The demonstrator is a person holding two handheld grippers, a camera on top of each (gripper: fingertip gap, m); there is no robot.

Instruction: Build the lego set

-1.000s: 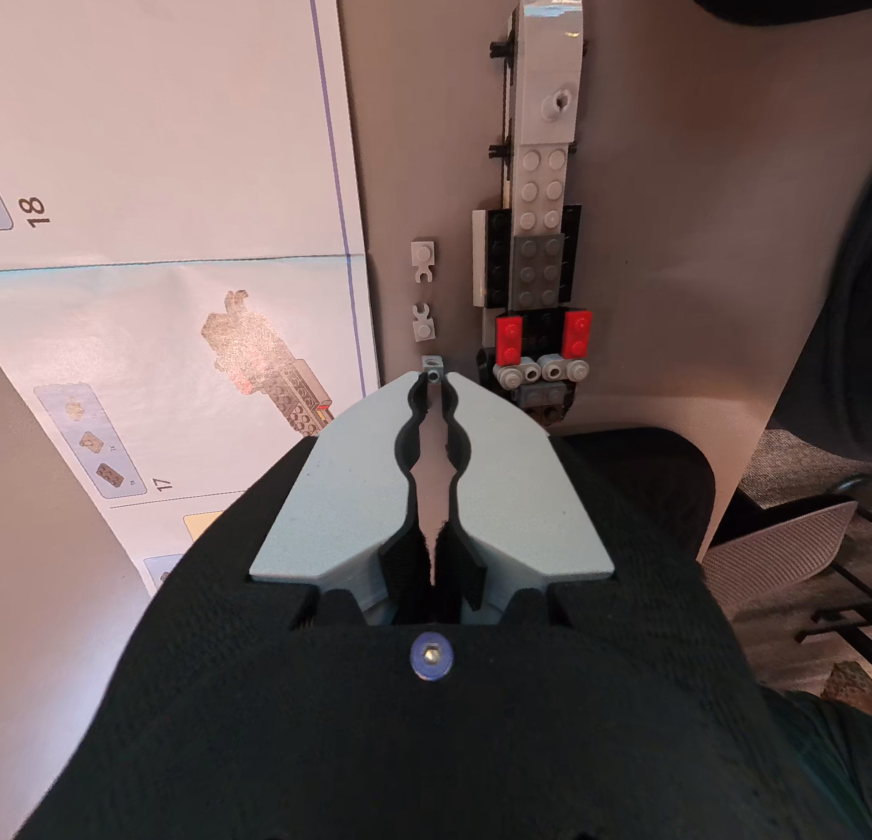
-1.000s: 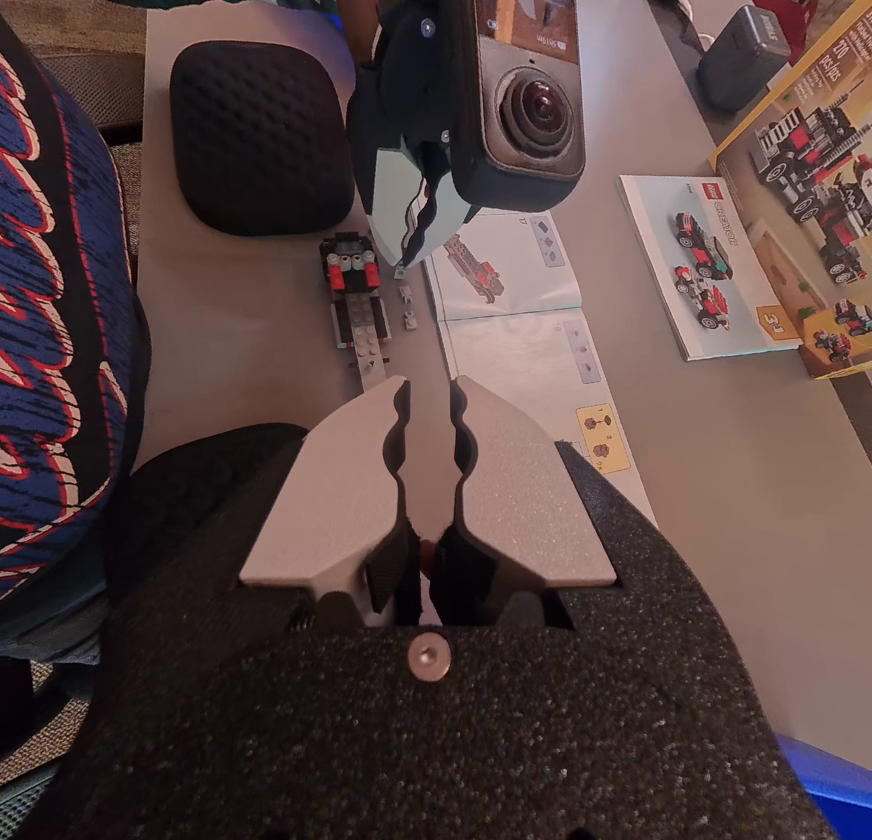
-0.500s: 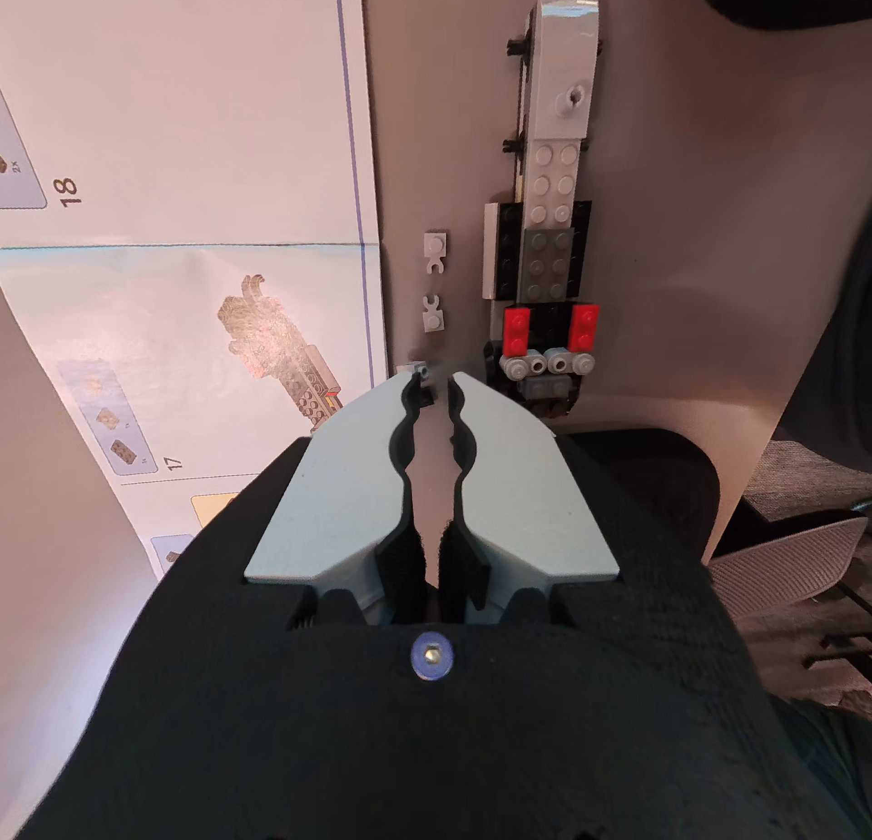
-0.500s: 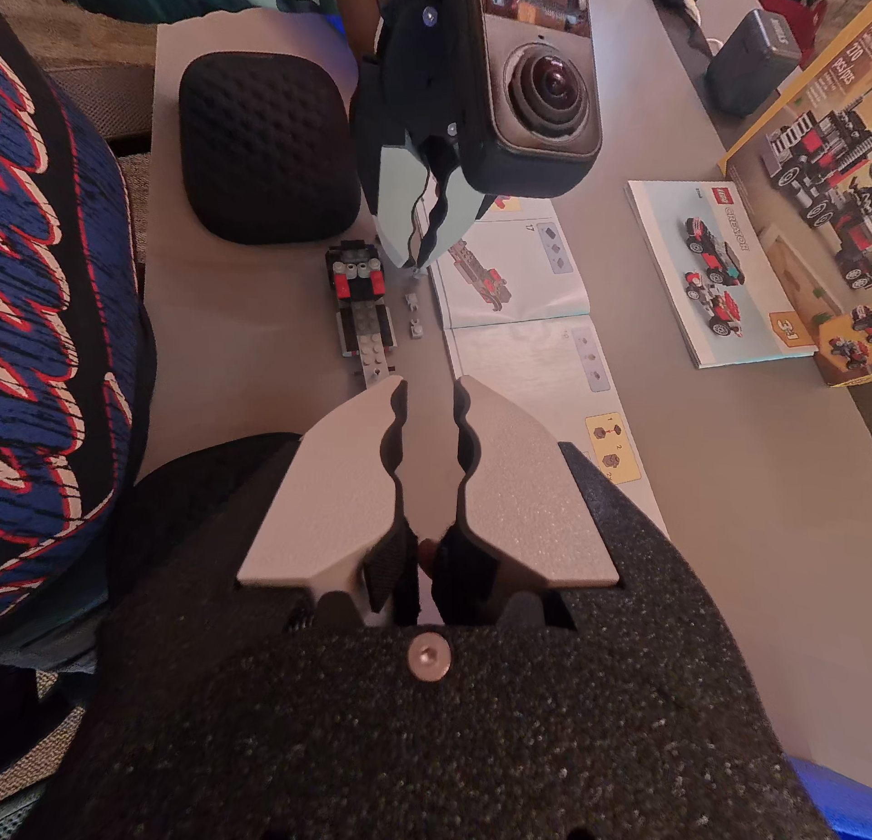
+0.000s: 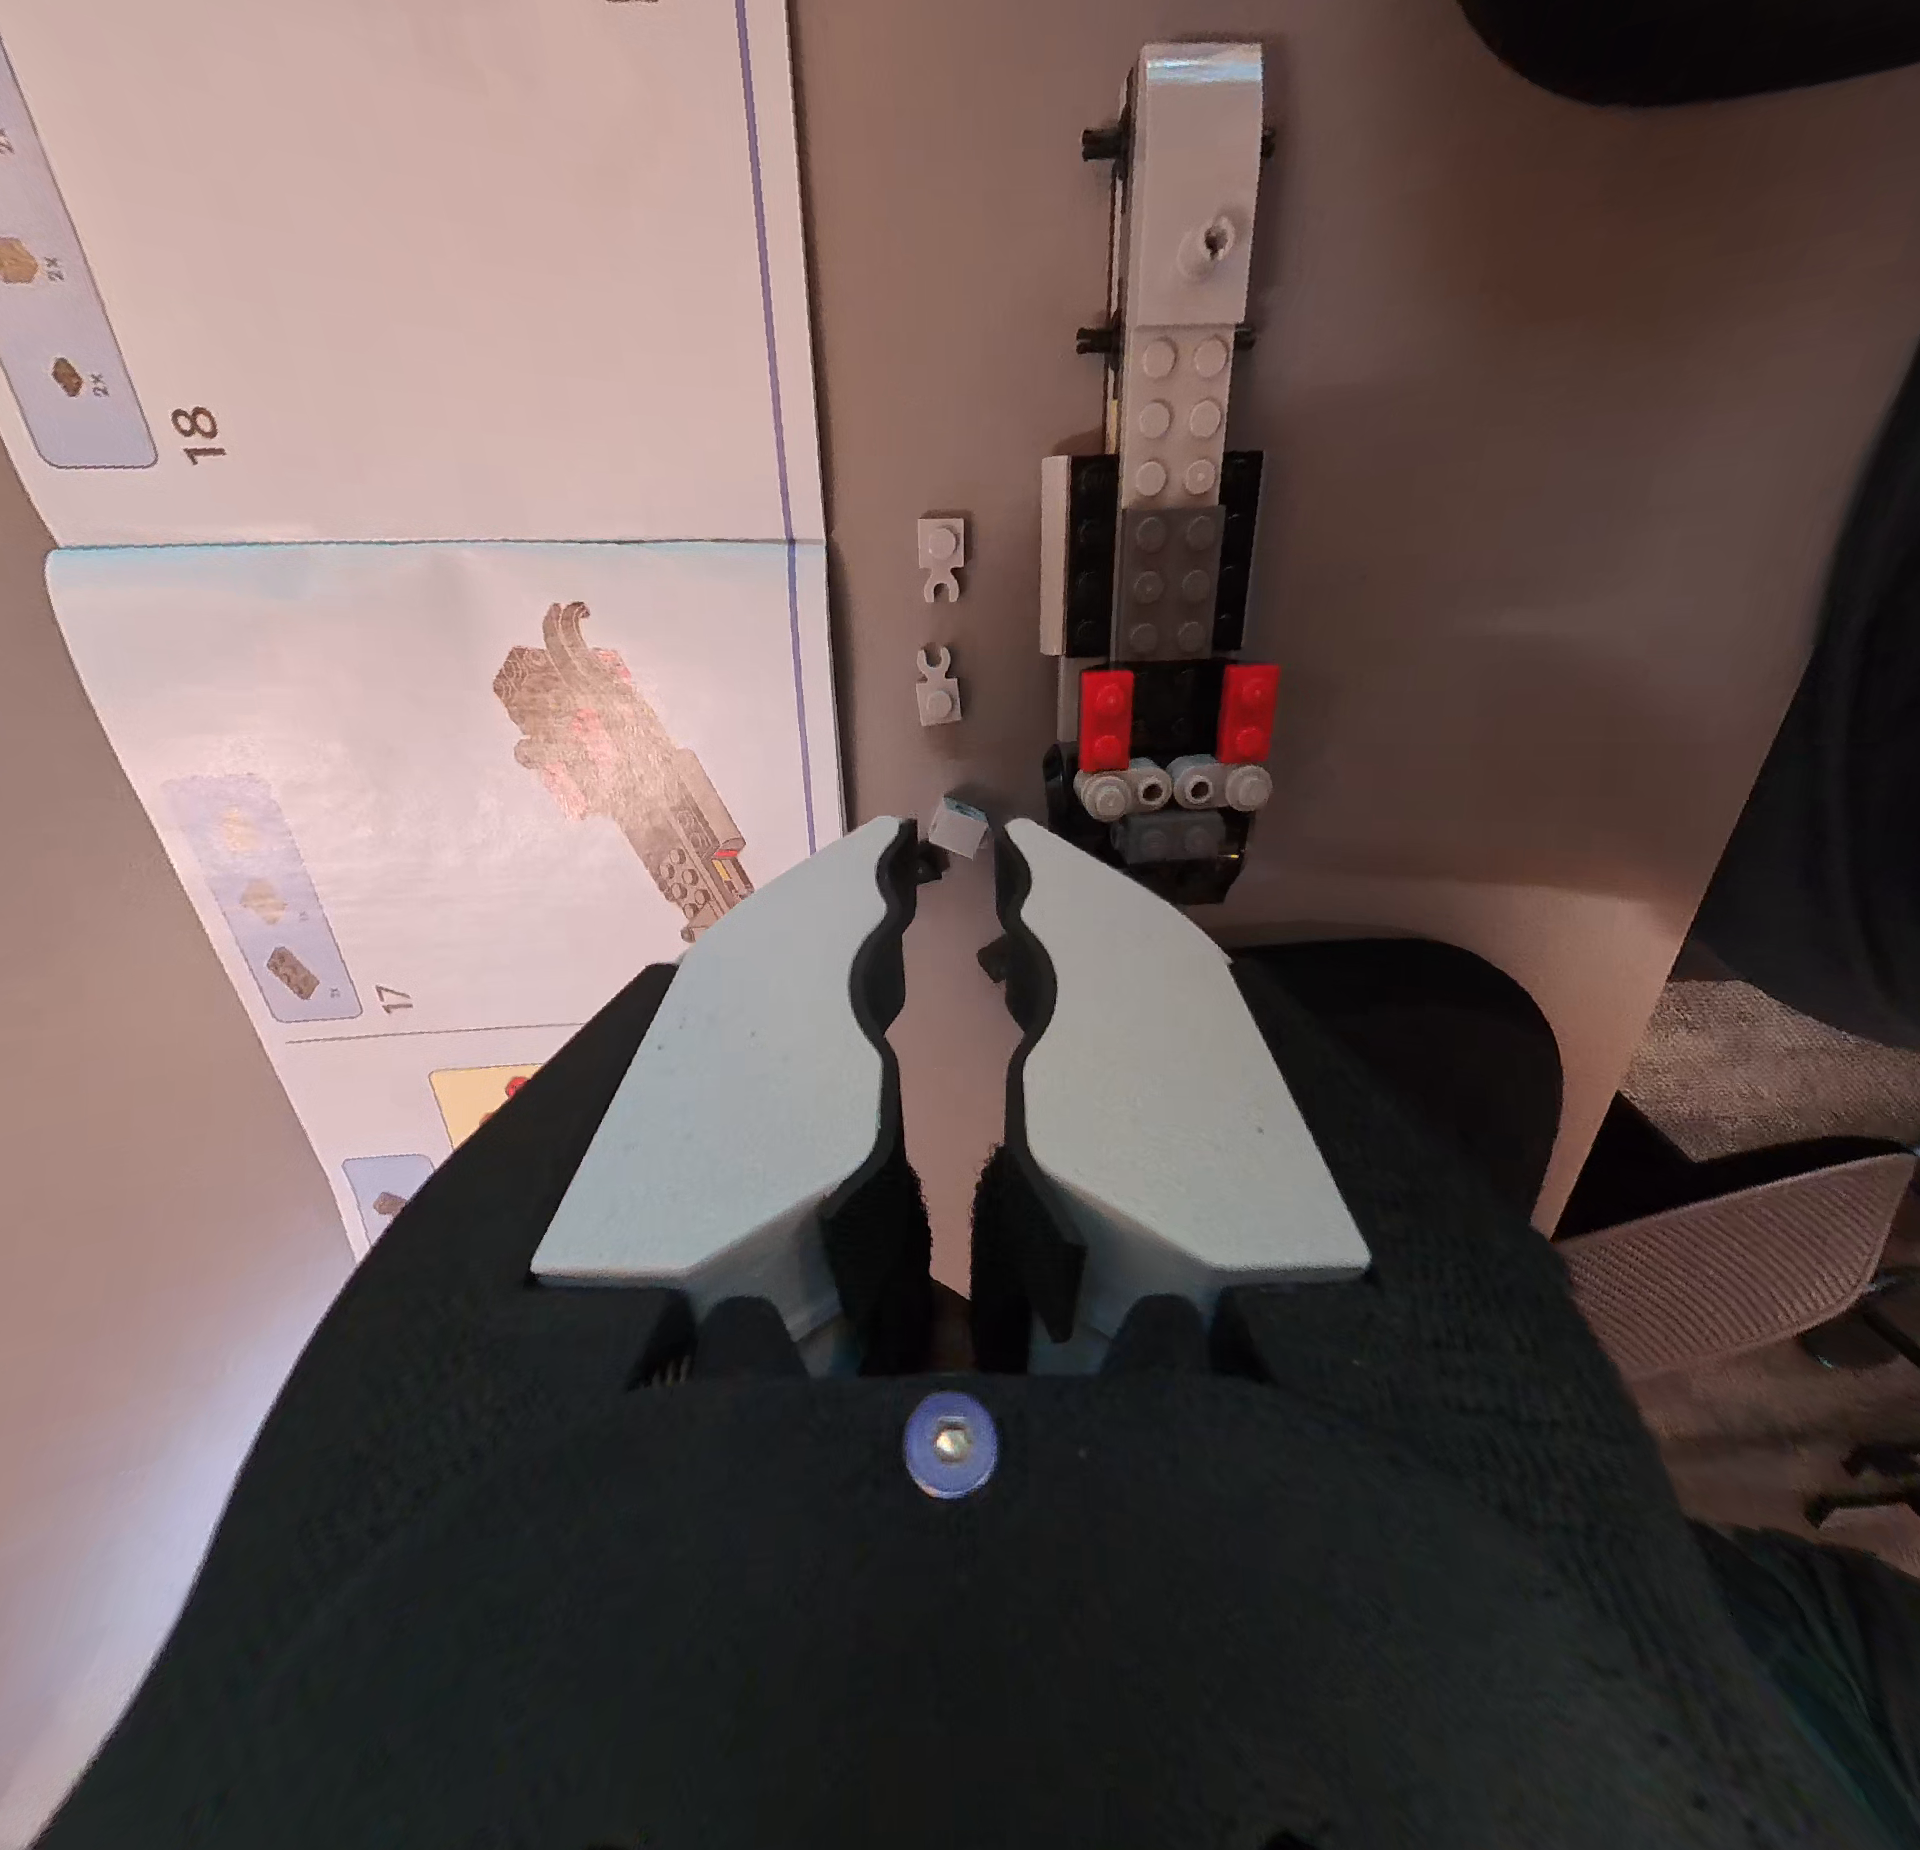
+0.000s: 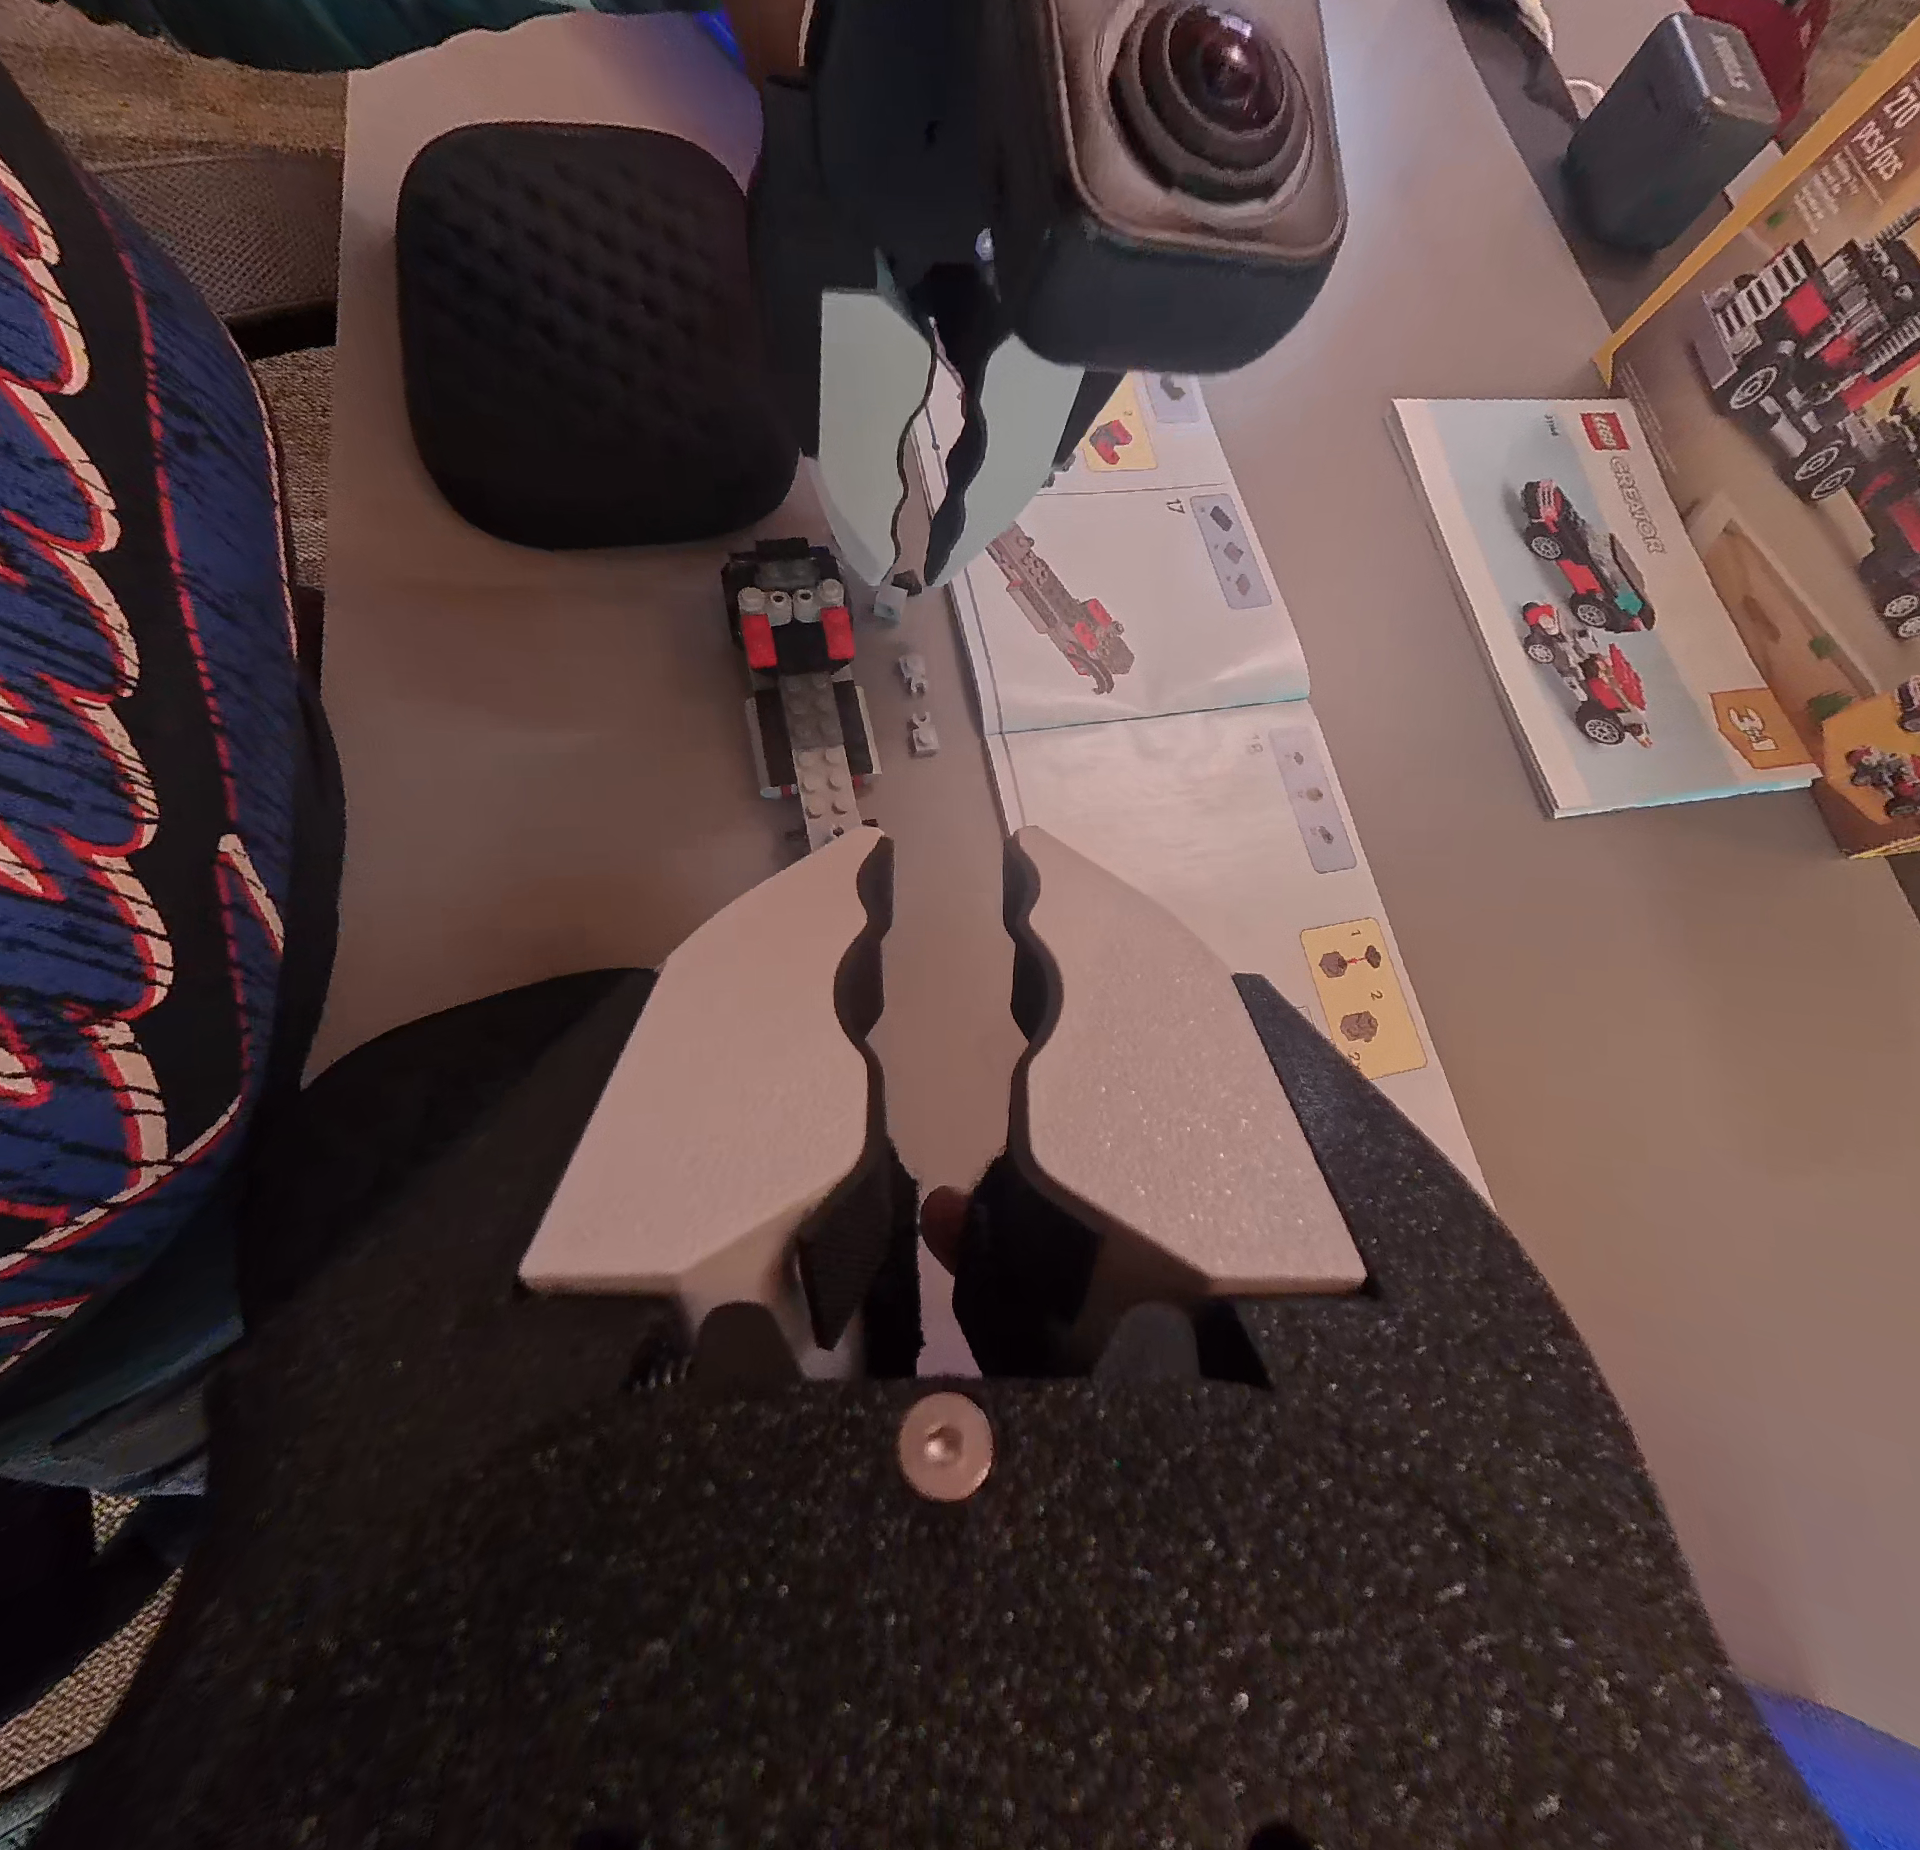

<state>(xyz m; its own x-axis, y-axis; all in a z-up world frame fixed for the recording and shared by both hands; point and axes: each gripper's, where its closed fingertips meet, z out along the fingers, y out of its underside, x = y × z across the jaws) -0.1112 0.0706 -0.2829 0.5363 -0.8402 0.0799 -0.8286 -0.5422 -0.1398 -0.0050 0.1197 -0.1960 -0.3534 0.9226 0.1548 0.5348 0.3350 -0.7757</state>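
Observation:
A long Lego vehicle chassis (image 5: 1174,553) in white, grey, black and red lies on the grey table; it also shows in the right wrist view (image 6: 800,678). Two small grey clip plates (image 5: 940,553) (image 5: 938,694) lie loose beside it. A tiny light grey piece (image 5: 964,821) sits tilted between the tips of my left gripper (image 5: 953,836), whose jaws stand apart around it, not clamped. In the right wrist view that gripper (image 6: 914,574) hangs just over the piece (image 6: 885,603). My right gripper (image 6: 945,844) is open and empty above the table near the chassis's end.
The open instruction manual (image 5: 416,346) lies left of the chassis (image 6: 1132,637). A black padded case (image 6: 582,335) sits beyond the chassis. A second booklet (image 6: 1590,605), the set's box (image 6: 1818,346) and a dark case (image 6: 1662,159) lie at right. A patterned sleeve (image 6: 104,657) is at left. There is about 15 cm between the tips of the two grippers.
My left gripper was shut on the tiny grey piece and has opened. The piece now sits loose and tilted between its tips. My right gripper stayed open and drew back a little.

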